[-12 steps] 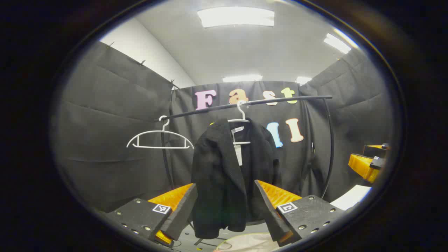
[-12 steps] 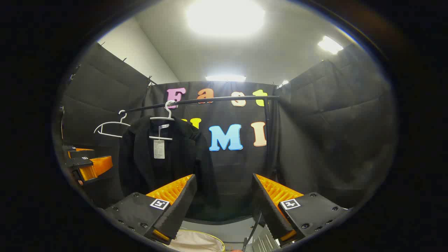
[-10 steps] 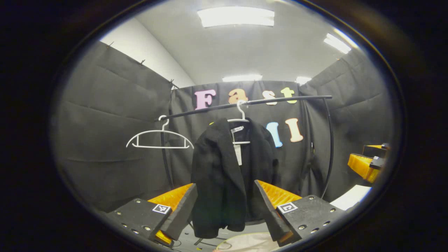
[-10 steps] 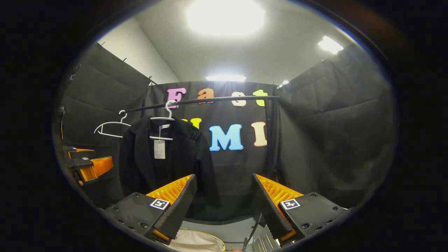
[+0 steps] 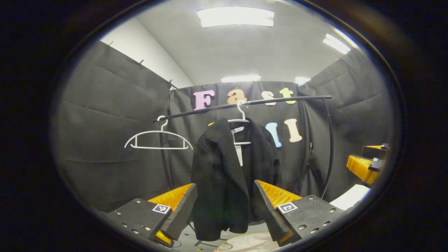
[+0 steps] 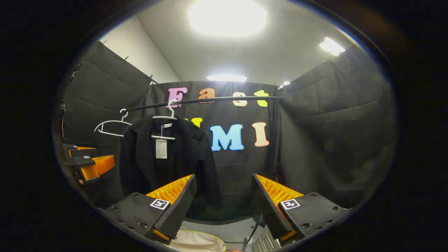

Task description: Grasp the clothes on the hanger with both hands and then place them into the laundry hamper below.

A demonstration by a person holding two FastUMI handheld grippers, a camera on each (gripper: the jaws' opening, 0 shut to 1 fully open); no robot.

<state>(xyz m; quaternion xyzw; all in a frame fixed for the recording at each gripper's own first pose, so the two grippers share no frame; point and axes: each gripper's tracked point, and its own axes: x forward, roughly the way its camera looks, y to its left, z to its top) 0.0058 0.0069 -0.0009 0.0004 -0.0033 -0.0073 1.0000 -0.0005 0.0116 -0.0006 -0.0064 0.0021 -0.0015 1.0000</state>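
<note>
An empty hanger [image 5: 159, 137] hangs left on the rail [image 5: 245, 103]; the black jacket [image 5: 231, 175] hangs beside it, above the hamper [image 5: 250, 242]. Left gripper [image 5: 224, 206] and right gripper [image 6: 224, 204]: both spread wide, holding nothing, apart from the jacket. Risk: a one-sided pull could unhook the jacket's hanger.

A jacket [image 5: 227, 175] is hanging on a hanger [image 5: 240, 120] from the far rail [image 5: 252, 103], a bare hanger [image 5: 158, 138] to its left, the hamper [image 5: 250, 241] lying below, nearer.
</note>
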